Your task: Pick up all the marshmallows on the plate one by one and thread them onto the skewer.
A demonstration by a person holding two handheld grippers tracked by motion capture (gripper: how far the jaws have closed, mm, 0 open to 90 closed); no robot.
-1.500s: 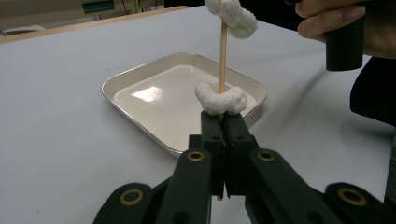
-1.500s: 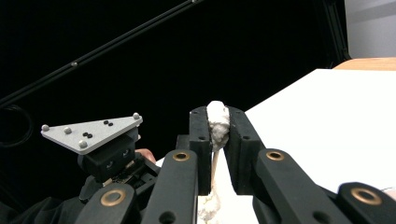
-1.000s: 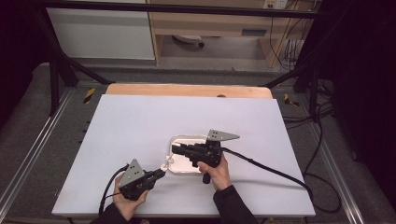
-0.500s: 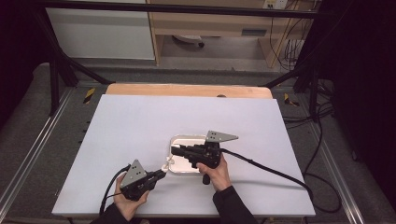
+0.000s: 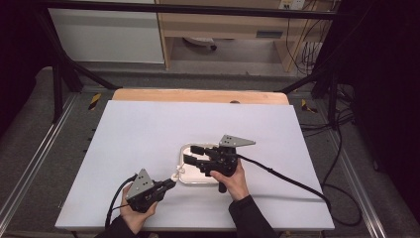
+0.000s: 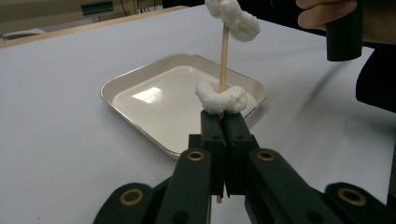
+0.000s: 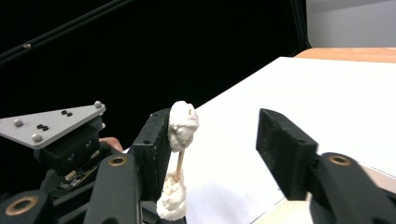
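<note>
1. The wooden skewer point(image 6: 224, 56) stands nearly upright, its long axis rising from the left gripper point(image 6: 224, 122), whose jaws are clenched on its lower part.
2. Two lumpy white marshmallow-like pieces point(image 6: 221, 98) sit on the thin, smooth stick: one just above the jaws, one near its top.
3. The left gripper view shows a glossy, shallow, rounded-corner tray point(image 6: 140, 74) beyond the jaws.
4. The right gripper point(image 7: 224, 149) is released, jaws spread wide, the skewer beside its left jaw.

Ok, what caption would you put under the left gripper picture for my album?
Left claw shut on a wooden skewer with two white fluffy lumps, above a white tray.
</note>
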